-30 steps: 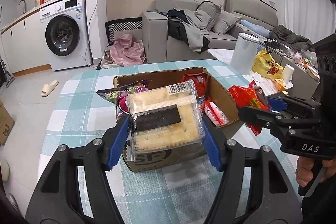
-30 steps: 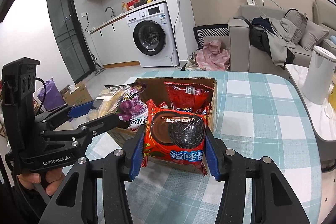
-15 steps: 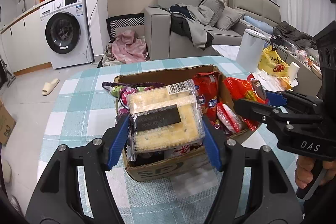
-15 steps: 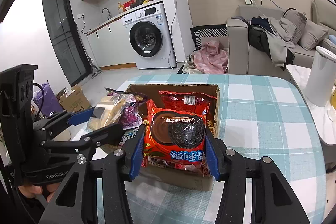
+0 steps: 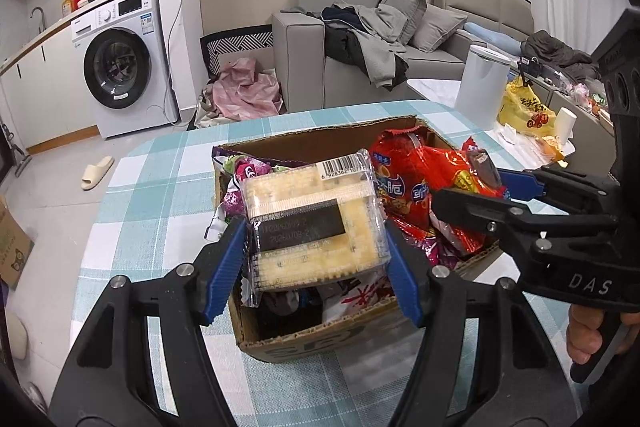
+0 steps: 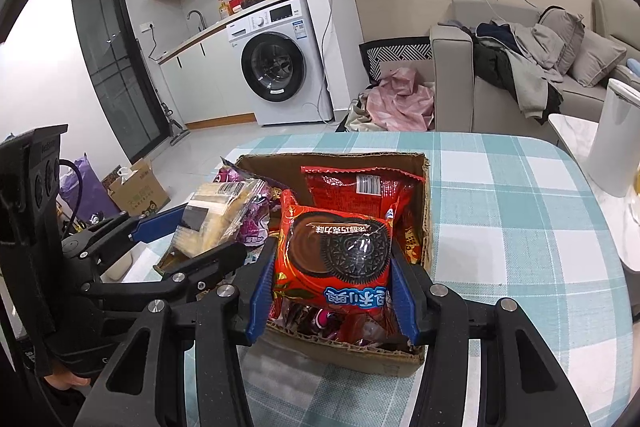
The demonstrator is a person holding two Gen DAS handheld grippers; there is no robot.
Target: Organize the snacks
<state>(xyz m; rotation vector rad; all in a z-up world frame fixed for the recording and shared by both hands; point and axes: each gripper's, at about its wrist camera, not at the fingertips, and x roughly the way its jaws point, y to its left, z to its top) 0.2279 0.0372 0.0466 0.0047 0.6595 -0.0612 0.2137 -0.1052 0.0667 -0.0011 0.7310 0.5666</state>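
Note:
A clear pack of yellow crackers (image 5: 316, 223) with a black label is clamped between the blue pads of my left gripper (image 5: 314, 251), hanging over the near left part of an open cardboard box (image 5: 320, 341). My right gripper (image 6: 332, 283) is shut on a red pack of chocolate sandwich cookies (image 6: 336, 259), held over the same cardboard box (image 6: 360, 357) on its near right side. Inside the box lie several snack bags, among them a red bag (image 6: 360, 187) and purple wrappers (image 5: 244, 179). Each gripper also shows in the other's view: the right gripper (image 5: 480, 187), the left gripper (image 6: 192, 227).
The box stands on a table with a teal and white checked cloth (image 6: 520, 211). A white cylindrical bin (image 5: 482, 83) and a yellow bag (image 5: 524, 107) stand to the right. Beyond are a washing machine (image 5: 120, 67), a grey sofa (image 5: 360, 43) and a slipper (image 5: 98, 171) on the floor.
Both grippers have moved forward and slightly down with their packs, from just short of the box's near wall to over its inside. Neither grip has changed.

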